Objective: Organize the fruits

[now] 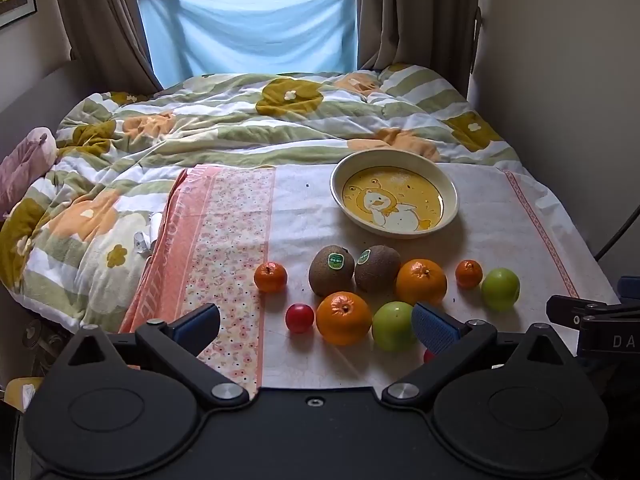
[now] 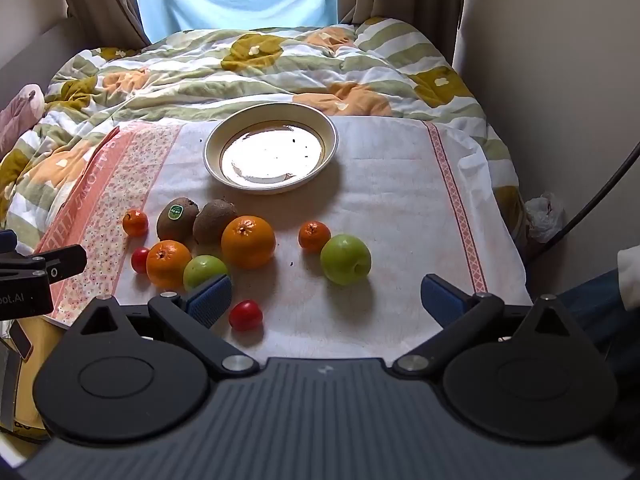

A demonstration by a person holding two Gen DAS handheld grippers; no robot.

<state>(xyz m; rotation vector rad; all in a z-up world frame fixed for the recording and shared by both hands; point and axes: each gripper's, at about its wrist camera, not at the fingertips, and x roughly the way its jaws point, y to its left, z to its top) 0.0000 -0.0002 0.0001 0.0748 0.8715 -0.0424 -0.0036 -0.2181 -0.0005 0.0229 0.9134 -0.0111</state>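
A cream plate (image 1: 448, 184) (image 2: 328, 128) with a yellow duck picture sits empty at the back of the cloth. In front lie two kiwis (image 1: 331, 270) (image 2: 176, 218), two oranges (image 1: 343, 318) (image 2: 248, 242), two small tangerines (image 1: 271, 277) (image 2: 314, 236), two green apples (image 1: 500, 289) (image 2: 345, 259) and two small red fruits (image 1: 299, 318) (image 2: 245, 315). My left gripper (image 1: 316, 326) is open and empty, hovering near the front fruits. My right gripper (image 2: 326, 300) is open and empty, just before the right green apple.
The fruits lie on a white and pink patterned cloth (image 1: 224, 240) (image 2: 400, 184) over a low table. A rumpled flowered duvet (image 1: 240, 128) covers the bed behind. Walls stand close at the right. A dark cable (image 2: 592, 200) hangs at the right.
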